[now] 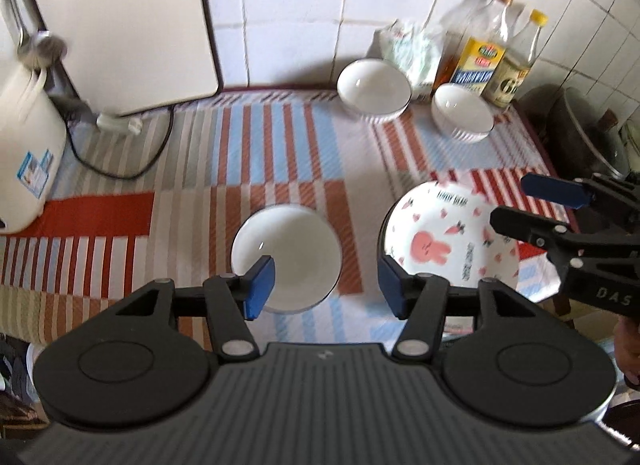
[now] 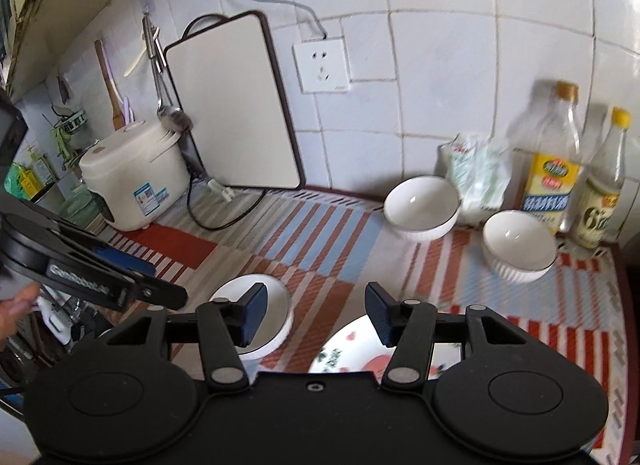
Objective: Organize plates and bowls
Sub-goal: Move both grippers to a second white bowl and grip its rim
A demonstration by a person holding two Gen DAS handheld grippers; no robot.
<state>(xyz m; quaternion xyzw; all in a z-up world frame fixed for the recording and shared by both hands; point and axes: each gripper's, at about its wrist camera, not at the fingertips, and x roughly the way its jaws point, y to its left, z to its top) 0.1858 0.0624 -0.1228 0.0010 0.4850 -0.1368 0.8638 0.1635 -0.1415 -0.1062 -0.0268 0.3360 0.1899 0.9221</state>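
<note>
A small white dish (image 1: 286,257) (image 2: 278,309) lies on the striped mat (image 1: 280,153). To its right sits a plate with a pink rabbit print (image 1: 448,241) (image 2: 352,349). Two white ribbed bowls stand at the back: one (image 1: 374,85) (image 2: 422,205) near the wall, the other (image 1: 462,111) (image 2: 518,245) by the bottles. My left gripper (image 1: 326,287) (image 2: 166,281) hovers open above the dish and plate, nothing between its blue pads. My right gripper (image 2: 318,313) (image 1: 532,205) is also open and empty, above the rabbit plate's right side.
A white rice cooker (image 2: 132,177) stands at the left, and a cutting board (image 2: 236,105) leans on the tiled wall with a black cord (image 1: 120,169) below it. Oil bottles (image 2: 554,161) and a plastic bag (image 2: 476,177) crowd the back right. A lidded pot (image 1: 592,137) sits beyond the mat's right edge.
</note>
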